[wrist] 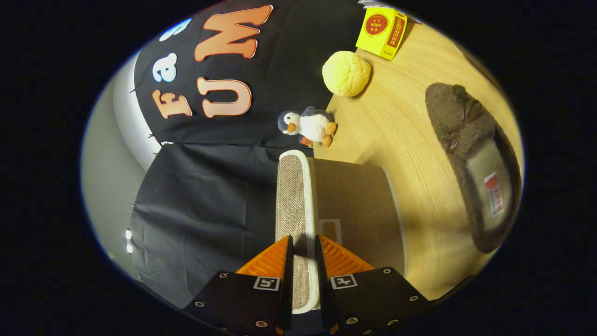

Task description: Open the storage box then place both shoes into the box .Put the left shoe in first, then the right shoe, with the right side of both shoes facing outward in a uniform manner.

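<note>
Lid (295, 200) of the storage box (359, 210) sits clamped between the fingers of the claw (304, 247), both pressing its edge, so it's gripping the lid. Its long axis runs straight ahead, in line with the fingers. The box body's just right of it; one brown slipper (475, 163) lies further right, on the table (396, 121).

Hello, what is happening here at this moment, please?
A person's handheld tongs are shut on the lid of the brown storage box, gripping its edge to open it. One brown shoe lies on the wooden table beside the box. A toy penguin, a yellow ball and a yellow carton sit beyond.
</note>
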`<state>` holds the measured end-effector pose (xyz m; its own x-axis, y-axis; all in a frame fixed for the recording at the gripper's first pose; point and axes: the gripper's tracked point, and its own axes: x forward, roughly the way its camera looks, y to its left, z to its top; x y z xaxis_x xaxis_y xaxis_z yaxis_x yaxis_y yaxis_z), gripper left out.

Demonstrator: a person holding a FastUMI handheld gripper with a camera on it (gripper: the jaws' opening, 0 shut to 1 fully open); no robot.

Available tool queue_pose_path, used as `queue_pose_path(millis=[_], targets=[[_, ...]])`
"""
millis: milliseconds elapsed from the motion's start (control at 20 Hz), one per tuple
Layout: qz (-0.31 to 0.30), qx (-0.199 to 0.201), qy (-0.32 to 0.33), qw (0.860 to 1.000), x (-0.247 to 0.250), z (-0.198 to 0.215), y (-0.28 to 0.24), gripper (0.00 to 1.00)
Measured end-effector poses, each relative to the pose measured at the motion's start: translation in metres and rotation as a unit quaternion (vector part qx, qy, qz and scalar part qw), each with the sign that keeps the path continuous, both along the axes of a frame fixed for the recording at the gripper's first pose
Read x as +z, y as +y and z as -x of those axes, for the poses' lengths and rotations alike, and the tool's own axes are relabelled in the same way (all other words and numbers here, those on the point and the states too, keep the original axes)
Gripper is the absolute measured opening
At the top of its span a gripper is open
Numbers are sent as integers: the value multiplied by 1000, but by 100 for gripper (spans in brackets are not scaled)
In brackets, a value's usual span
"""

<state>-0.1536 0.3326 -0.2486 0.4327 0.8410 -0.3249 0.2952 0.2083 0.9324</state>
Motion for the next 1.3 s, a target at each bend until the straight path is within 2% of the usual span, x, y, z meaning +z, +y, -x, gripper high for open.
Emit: queue_pose_path(millis=[100,350,650,1050,1300], targets=[[-24,-7,-4,1000,17,-4,5,25],[-42,21,-45,998,64,-14,34,25],[-50,73,-96,991,120,-24,77,25],[-30,163,-143,976,148,-18,157,24],[-3,177,-162,971,152,-24,197,25]])
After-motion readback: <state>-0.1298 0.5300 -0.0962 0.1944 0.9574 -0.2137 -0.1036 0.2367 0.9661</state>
